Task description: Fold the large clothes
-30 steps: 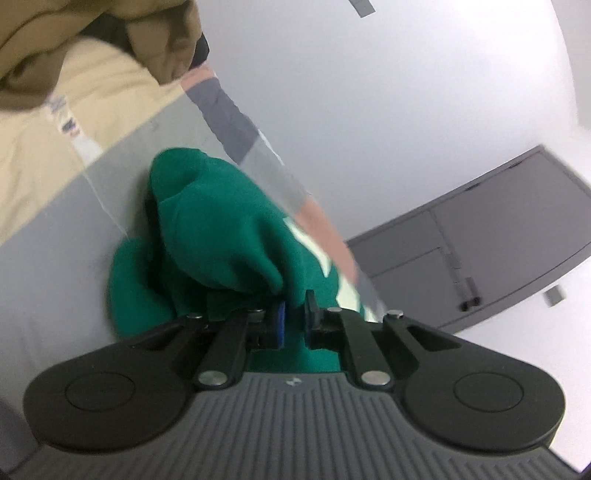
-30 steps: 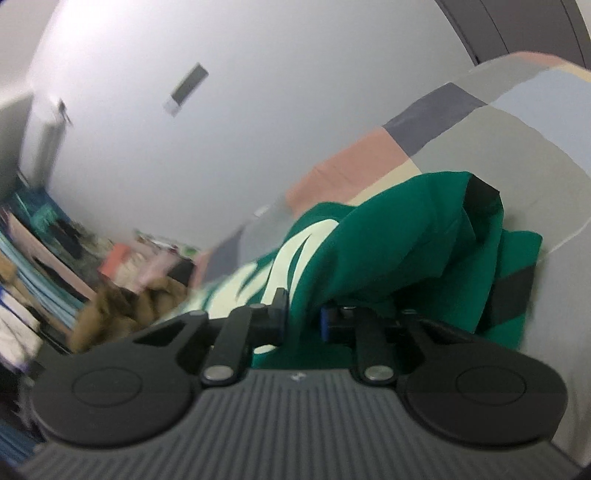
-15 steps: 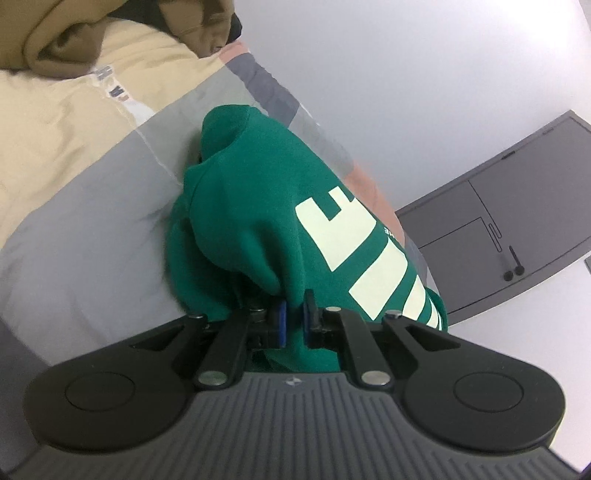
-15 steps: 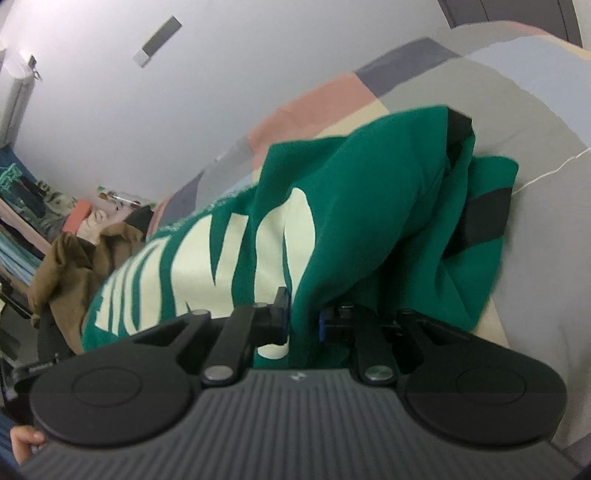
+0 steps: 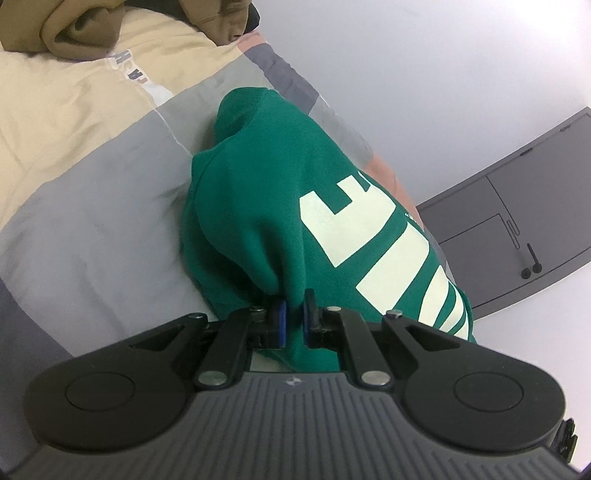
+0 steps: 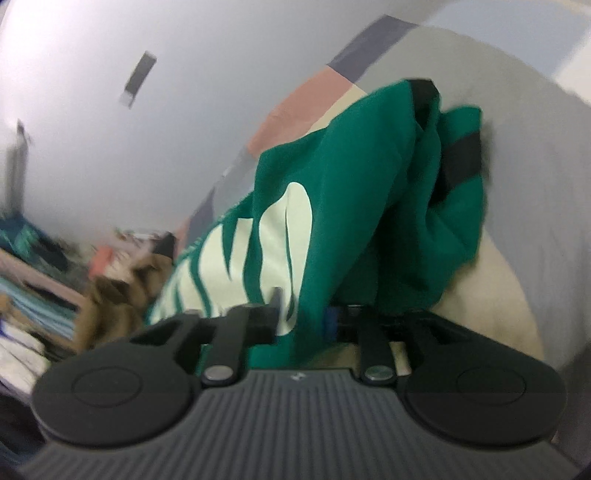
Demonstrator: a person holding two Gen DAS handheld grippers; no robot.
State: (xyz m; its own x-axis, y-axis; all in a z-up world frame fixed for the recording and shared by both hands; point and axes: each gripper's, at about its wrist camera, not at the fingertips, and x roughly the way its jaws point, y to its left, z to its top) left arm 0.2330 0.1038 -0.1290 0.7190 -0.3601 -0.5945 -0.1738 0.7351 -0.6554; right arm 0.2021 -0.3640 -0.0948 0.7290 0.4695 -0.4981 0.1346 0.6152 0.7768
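I read this fold as partly made and not yet set down: the green sweatshirt (image 5: pixel 280 206) is doubled over on the bed (image 5: pixel 92 229), its pale lettering on top, but one end is bunched in a heap rather than lying flat, so I judge smoothing and at least one more fold are left. My left gripper (image 5: pixel 293 315) has its blue-padded fingers (image 5: pixel 281 321) pinched together on a pleat of the sweatshirt's near edge, and the cloth runs up and away from it, with most of the body ahead and a little to its right. My right gripper (image 6: pixel 303 317) is opening at this moment; a fold of the sweatshirt (image 6: pixel 354 206) hangs between its fingers, yet the picture is blurred and I see a gap beside the right-hand pad, so I take the cloth to be coming free there. From that gripper the lettered panel lies ahead to the left and the crumpled sleeve with its black cuff (image 6: pixel 461 155) ahead to the right. A brown garment (image 5: pixel 74 26) sits well beyond my left gripper, apart from the sweatshirt.
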